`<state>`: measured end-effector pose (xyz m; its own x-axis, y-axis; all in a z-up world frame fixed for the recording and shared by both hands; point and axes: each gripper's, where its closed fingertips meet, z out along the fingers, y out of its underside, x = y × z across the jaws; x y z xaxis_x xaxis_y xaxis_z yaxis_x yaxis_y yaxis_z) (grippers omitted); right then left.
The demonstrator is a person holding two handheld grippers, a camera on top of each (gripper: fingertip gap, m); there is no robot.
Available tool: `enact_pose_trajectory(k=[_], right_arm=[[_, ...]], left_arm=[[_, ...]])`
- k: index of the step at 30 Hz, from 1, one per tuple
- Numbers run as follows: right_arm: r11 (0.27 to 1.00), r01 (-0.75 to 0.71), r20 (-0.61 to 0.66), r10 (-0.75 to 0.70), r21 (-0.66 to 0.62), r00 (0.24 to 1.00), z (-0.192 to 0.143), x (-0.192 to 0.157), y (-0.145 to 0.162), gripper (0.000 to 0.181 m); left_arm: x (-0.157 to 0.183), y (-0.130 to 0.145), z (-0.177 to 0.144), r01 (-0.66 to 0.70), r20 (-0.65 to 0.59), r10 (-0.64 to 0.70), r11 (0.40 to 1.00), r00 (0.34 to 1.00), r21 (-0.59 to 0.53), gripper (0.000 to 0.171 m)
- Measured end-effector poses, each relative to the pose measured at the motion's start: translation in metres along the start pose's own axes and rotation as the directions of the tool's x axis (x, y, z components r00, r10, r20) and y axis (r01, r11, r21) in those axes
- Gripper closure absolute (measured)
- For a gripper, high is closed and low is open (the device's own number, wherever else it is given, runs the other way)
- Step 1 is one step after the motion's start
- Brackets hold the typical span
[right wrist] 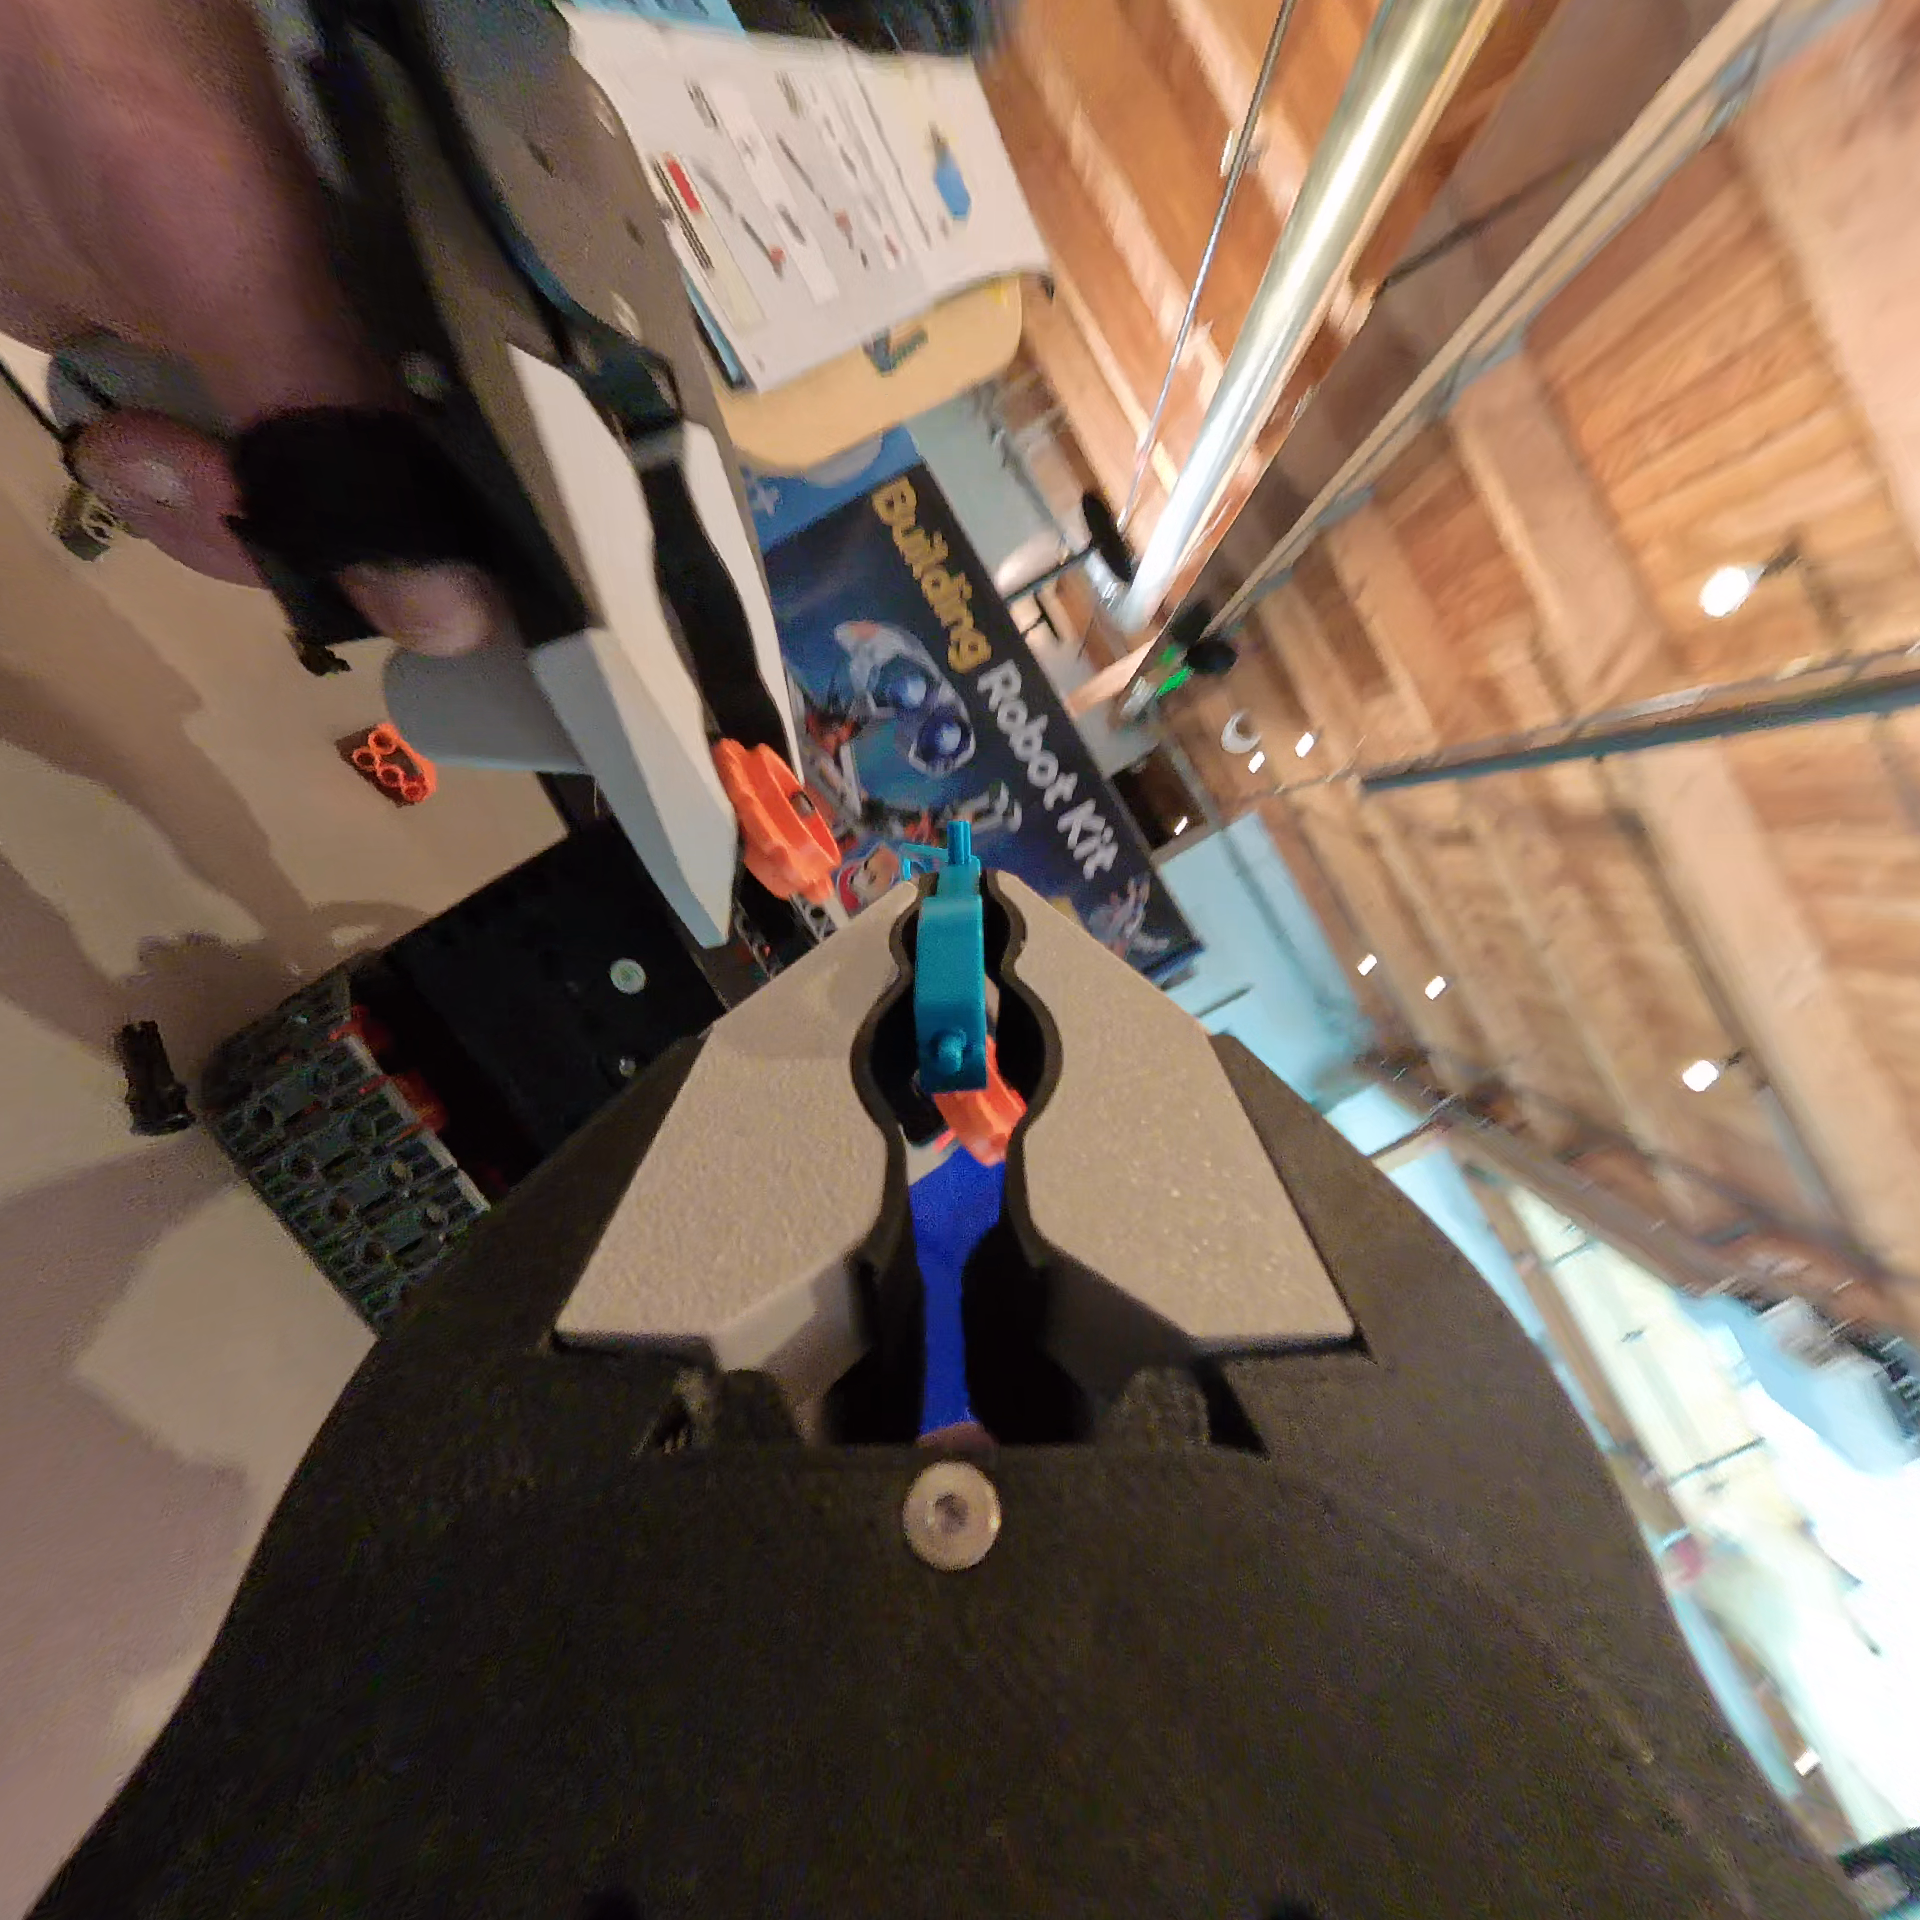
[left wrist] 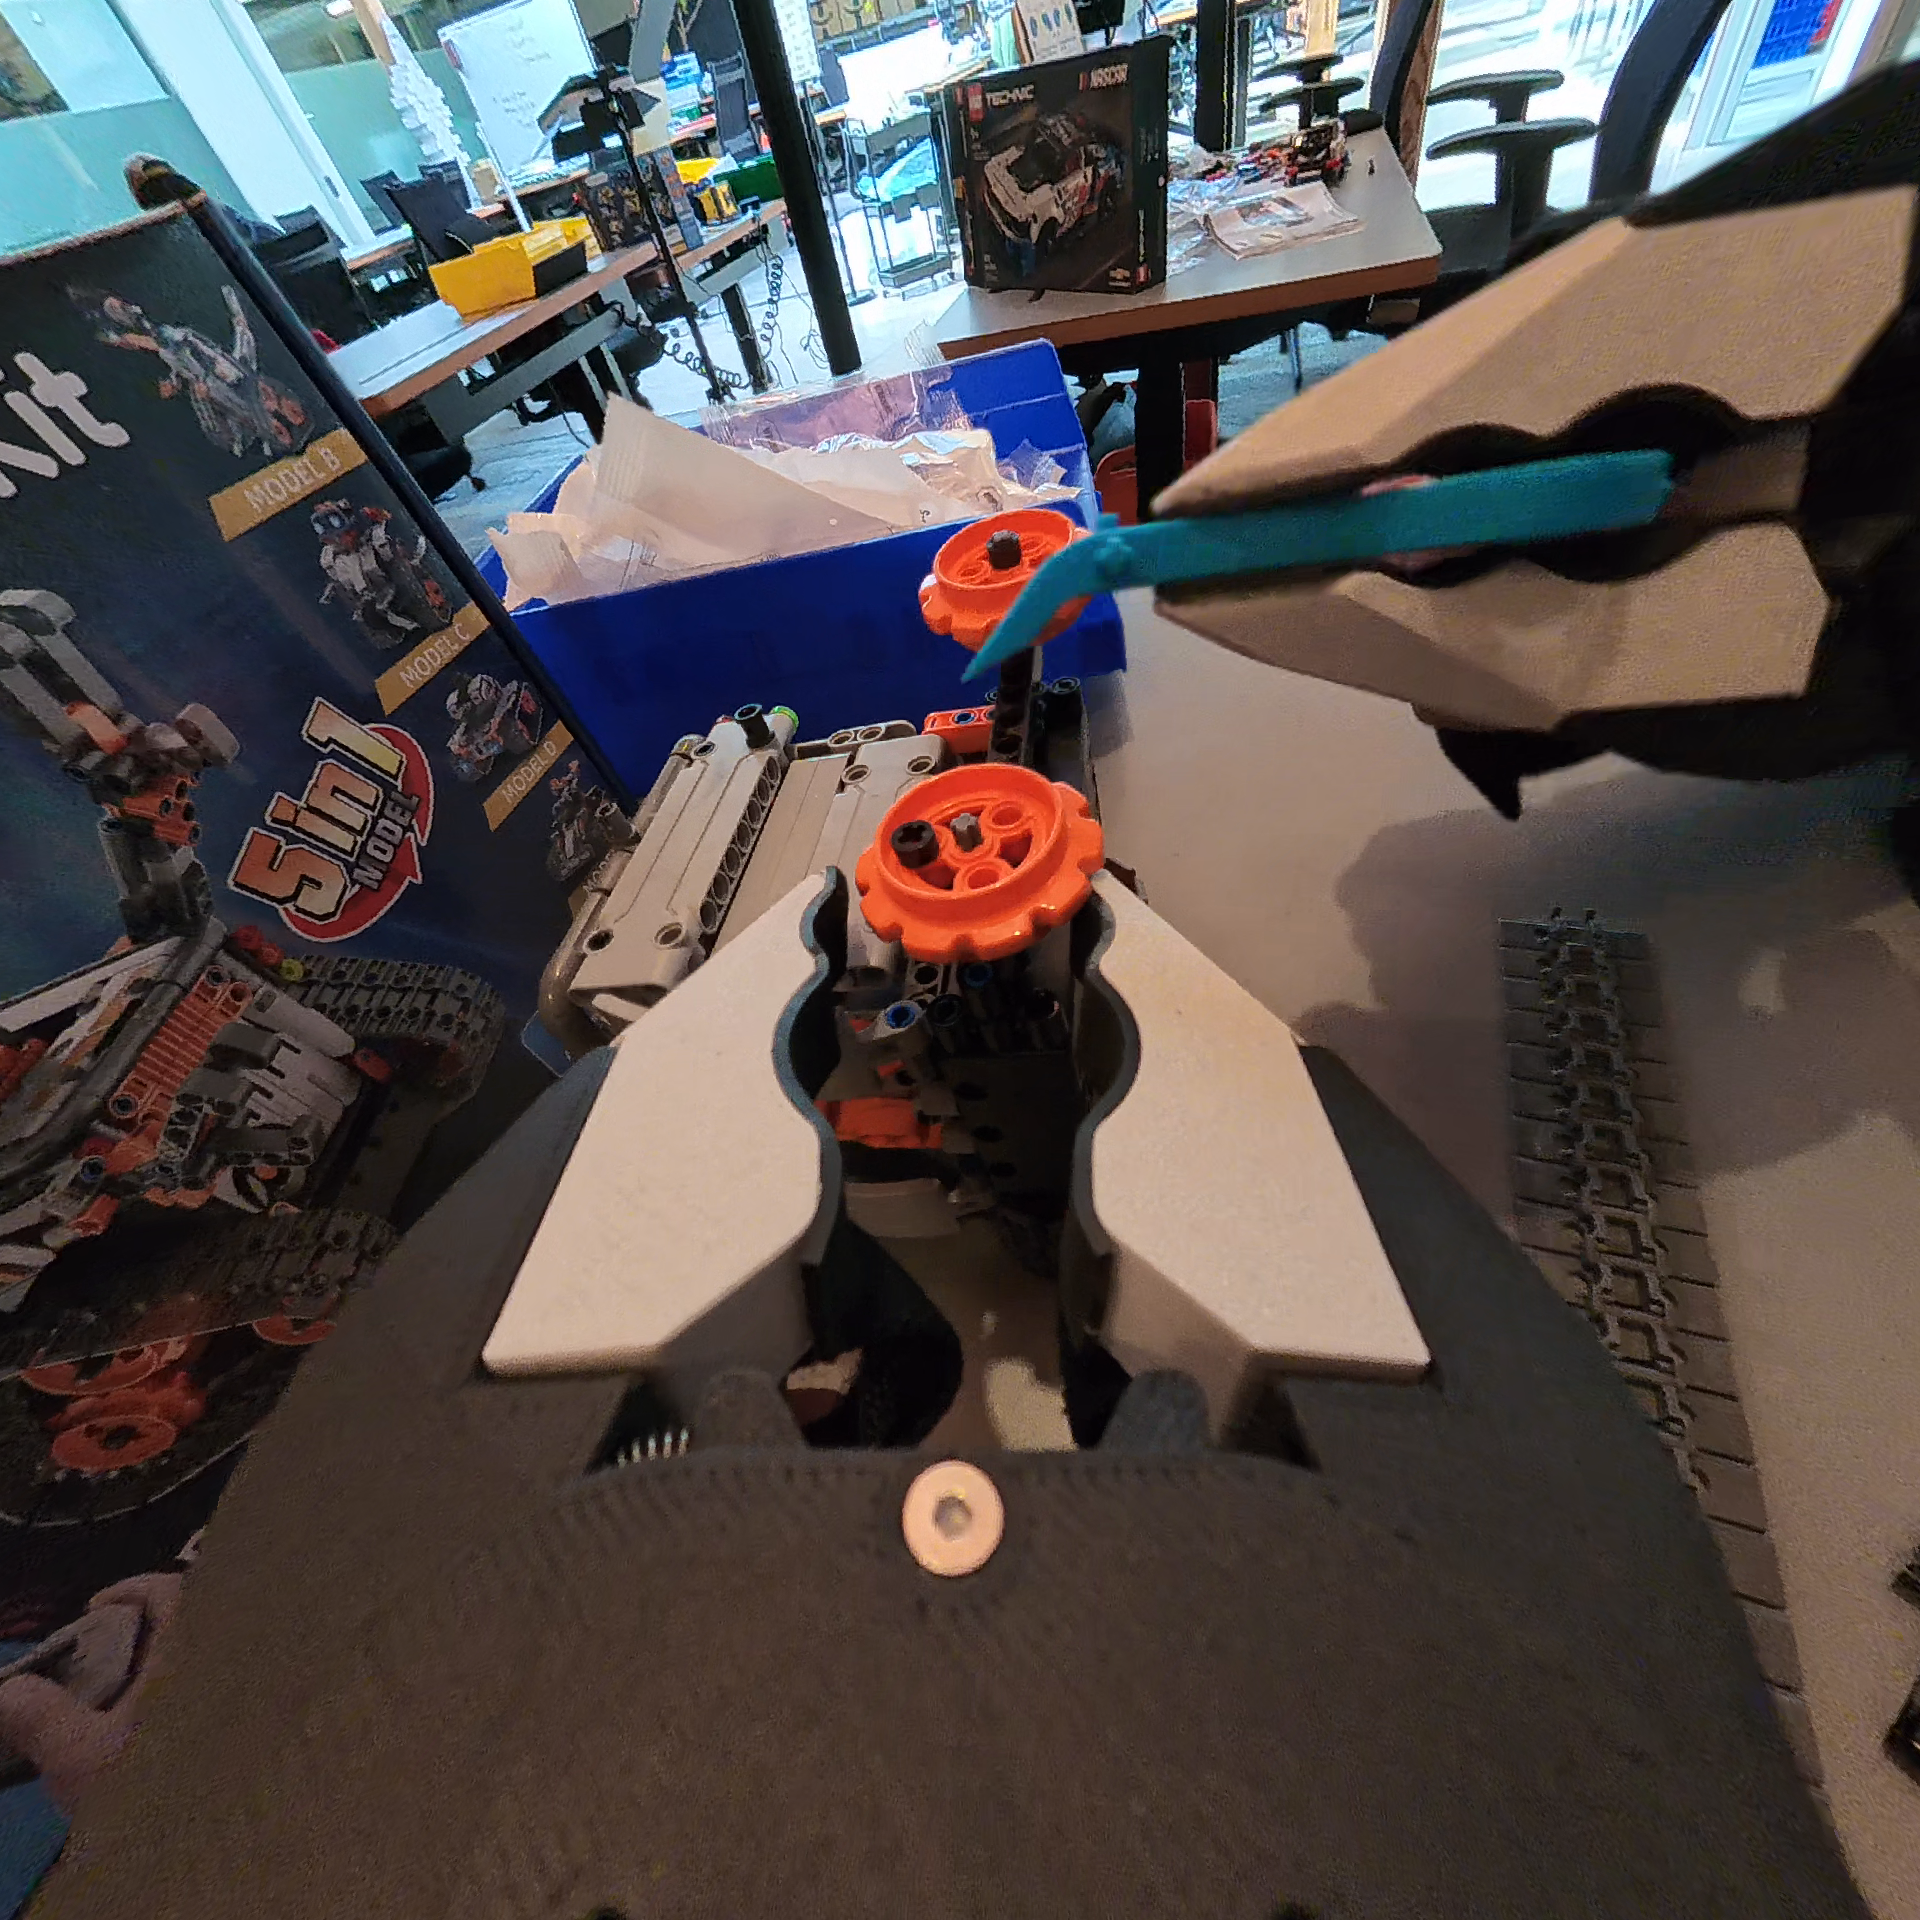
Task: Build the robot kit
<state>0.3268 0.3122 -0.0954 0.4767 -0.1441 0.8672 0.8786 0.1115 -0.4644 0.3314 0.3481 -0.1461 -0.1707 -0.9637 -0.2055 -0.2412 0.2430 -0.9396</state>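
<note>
Left wrist view: left gripper [left wrist: 961, 914] has its jaws closed on a brick-built model [left wrist: 831, 831], pinching the dark body just below the near orange gear wheel [left wrist: 977, 873]. A 2nd orange wheel [left wrist: 1003, 571] sits farther off on a black upright axle. The right gripper [left wrist: 1153, 545] comes in from upper right w/ jaws pressed on a teal pry tool [left wrist: 1320, 535]; the tool's bent tip reaches the far wheel, overlapping it. Behind the model is a blue bin [left wrist: 831, 644] of plastic bags; a kit box [left wrist: 260, 727] stands at left, a grey track strip [left wrist: 1600, 1164] lies on the white table [left wrist: 1299, 831] at right.

Right wrist view (rolled sideways, blurry): right gripper [right wrist: 951, 894] pinches the teal tool [right wrist: 945, 987] between its tips. The left gripper [right wrist: 717, 821] and a hand [right wrist: 156, 343] are at upper left, by an orange wheel [right wrist: 774, 821]. Track strip [right wrist: 332, 1153] at left.
</note>
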Motion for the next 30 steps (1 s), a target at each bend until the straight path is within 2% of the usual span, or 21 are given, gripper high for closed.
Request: enact_pose_trajectory(k=[4, 7, 12, 14, 18, 24, 30], right_arm=[[0.988, -0.116, 0.071, 0.124, -0.104, 0.99, 0.003, 0.002, 0.022, 0.175], [0.985, -0.094, 0.123, 0.112, -0.142, 0.986, 0.005, -0.011, 0.029, 0.175], [0.986, -0.086, 0.141, 0.107, -0.144, 0.984, 0.006, -0.019, 0.029, 0.175], [0.986, -0.084, 0.141, 0.105, -0.145, 0.984, 0.006, -0.019, 0.029, 0.175], [0.986, -0.081, 0.144, 0.103, -0.149, 0.984, 0.006, -0.02, 0.029, 0.175], [0.986, -0.075, 0.143, 0.096, -0.147, 0.985, 0.007, -0.021, 0.03, 0.175], [0.987, -0.047, 0.153, 0.071, -0.156, 0.986, 0.008, -0.025, 0.031, 0.175]], left_arm=[[0.005, -0.001, 0.003, -0.005, -0.015, 0.005, 1.0, 1.0, -0.014, 0.125], [0.008, -0.002, 0.005, -0.009, -0.031, 0.008, 1.0, 0.999, -0.026, 0.123], [0.014, -0.011, 0.002, -0.024, -0.057, 0.023, 0.999, 0.998, -0.024, 0.117], [0.012, -0.018, 0.001, -0.029, -0.041, 0.029, 1.0, 0.999, -0.012, 0.126], [0.013, -0.014, 0.006, -0.055, -0.016, 0.054, 0.996, 0.998, -0.07, 0.13], [0.01, -0.008, 0.006, -0.011, -0.006, 0.01, 0.992, 1.0, -0.122, 0.124], [0.013, -0.011, 0.007, -0.008, -0.01, 0.007, 0.997, 1.0, -0.072, 0.127]])
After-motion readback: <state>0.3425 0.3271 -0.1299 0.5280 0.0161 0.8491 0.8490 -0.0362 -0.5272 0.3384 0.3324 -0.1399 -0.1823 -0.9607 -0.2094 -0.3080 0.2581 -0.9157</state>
